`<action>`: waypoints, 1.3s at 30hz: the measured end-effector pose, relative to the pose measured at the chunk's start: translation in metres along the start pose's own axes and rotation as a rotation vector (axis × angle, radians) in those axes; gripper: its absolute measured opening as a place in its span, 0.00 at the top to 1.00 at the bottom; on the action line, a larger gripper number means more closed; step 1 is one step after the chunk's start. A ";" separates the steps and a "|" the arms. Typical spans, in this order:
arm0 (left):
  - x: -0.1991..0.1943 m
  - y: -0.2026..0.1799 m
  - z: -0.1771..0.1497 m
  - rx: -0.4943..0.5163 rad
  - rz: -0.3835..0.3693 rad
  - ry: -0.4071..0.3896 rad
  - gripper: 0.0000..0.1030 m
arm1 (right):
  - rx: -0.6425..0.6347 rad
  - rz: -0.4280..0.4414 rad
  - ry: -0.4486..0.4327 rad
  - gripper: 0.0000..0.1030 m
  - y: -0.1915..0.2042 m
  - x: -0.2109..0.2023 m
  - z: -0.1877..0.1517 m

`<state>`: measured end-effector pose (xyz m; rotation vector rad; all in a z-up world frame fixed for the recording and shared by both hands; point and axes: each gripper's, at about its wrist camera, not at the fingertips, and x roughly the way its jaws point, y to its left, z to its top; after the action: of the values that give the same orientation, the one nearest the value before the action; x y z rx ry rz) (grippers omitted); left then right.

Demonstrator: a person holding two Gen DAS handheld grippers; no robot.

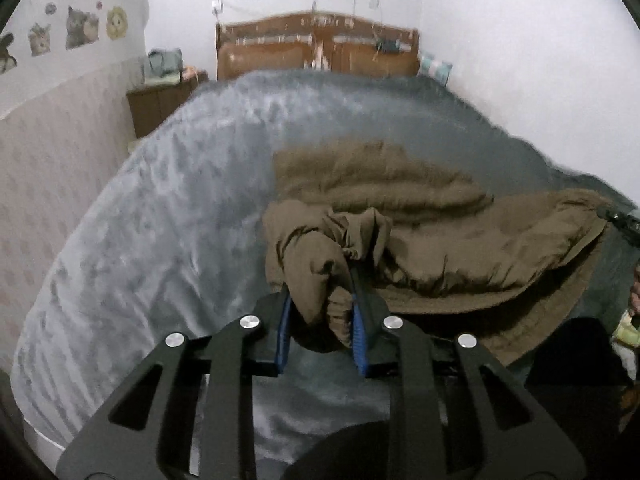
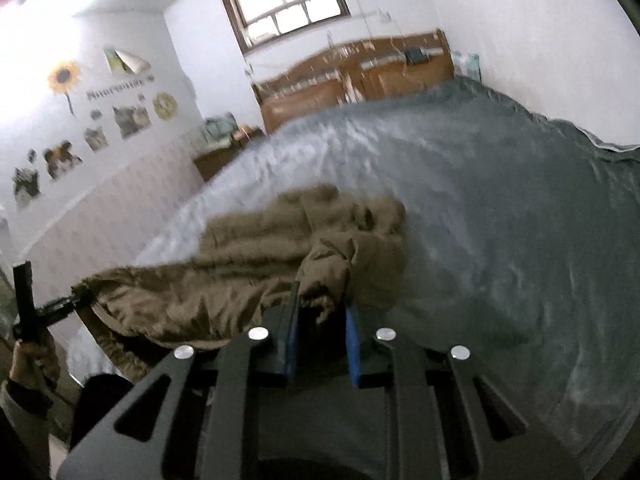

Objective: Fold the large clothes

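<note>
Olive-brown padded garment (image 1: 432, 240), one large piece of soft, matte, rumpled fabric, lies on the grey plush bed cover (image 1: 168, 208), spreading from the frame's centre toward 3 o'clock in the left wrist view and from centre toward 9 o'clock in the right wrist view. Its near edge is lifted off the cover at two points. The left gripper (image 1: 320, 312), black with ribbed blue pads, has its jaws nearly closed on a bunched, gathered fold of the garment that hangs between the pads. The right gripper (image 2: 322, 320), of the same make, pinches another crumpled fold, its jaws drawn in tight on the cloth. In the right wrist view the left gripper shows again at 9 o'clock, clamped on the garment's far corner, with a hand (image 2: 30, 356) on its black handle. The bed cover is velvety, with a mottled sheen. At 12 o'clock stands one brown wooden headboard (image 1: 320, 48) with carved panels, and above it one wood-framed window (image 2: 284, 0). Several flat paper stickers (image 1: 82, 26) of cats and flowers dot the white wall at 10 o'clock; their count is blurred. One low brown cabinet (image 1: 160, 100) sits beside the bed.
</note>
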<state>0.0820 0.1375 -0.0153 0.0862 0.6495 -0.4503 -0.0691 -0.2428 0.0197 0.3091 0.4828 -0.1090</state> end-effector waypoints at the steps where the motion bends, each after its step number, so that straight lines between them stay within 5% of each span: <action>1: -0.010 -0.001 0.002 0.004 0.000 -0.016 0.78 | 0.003 0.007 -0.014 0.82 0.000 -0.006 0.002; 7: -0.031 0.008 0.020 -0.047 -0.025 -0.086 0.78 | 0.067 0.066 -0.125 0.82 -0.006 -0.040 0.016; 16: 0.040 0.038 0.083 -0.195 -0.016 -0.131 0.78 | 0.147 0.055 -0.187 0.82 -0.003 0.013 0.067; 21: 0.093 0.056 0.129 -0.258 0.003 -0.143 0.77 | 0.227 0.007 -0.226 0.82 -0.007 0.075 0.116; 25: 0.155 0.074 0.150 -0.319 0.020 -0.118 0.74 | 0.218 -0.088 -0.172 0.81 -0.004 0.141 0.138; 29: 0.225 0.087 0.141 -0.401 0.050 -0.048 0.55 | 0.280 -0.158 -0.101 0.81 -0.028 0.206 0.144; 31: 0.252 0.080 0.128 -0.359 0.117 -0.010 0.49 | 0.267 -0.210 -0.049 0.80 -0.034 0.237 0.136; 33: 0.269 0.077 0.124 -0.294 0.187 0.022 0.29 | 0.240 -0.255 0.013 0.76 -0.041 0.266 0.124; 35: 0.278 0.084 0.120 -0.290 0.257 0.027 0.07 | 0.264 -0.268 0.050 0.61 -0.053 0.282 0.116; 36: 0.277 0.090 0.116 -0.311 0.264 0.034 0.06 | 0.275 -0.280 0.049 0.54 -0.057 0.283 0.114; 38: 0.277 0.099 0.111 -0.386 0.248 0.046 0.06 | 0.271 -0.317 0.028 0.23 -0.062 0.279 0.113; 39: 0.273 0.110 0.110 -0.411 0.239 0.042 0.06 | 0.270 -0.323 0.009 0.20 -0.063 0.274 0.113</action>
<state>0.3838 0.1096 -0.0991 -0.2151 0.7519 -0.0798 0.2110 -0.3464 -0.0314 0.4938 0.5249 -0.4901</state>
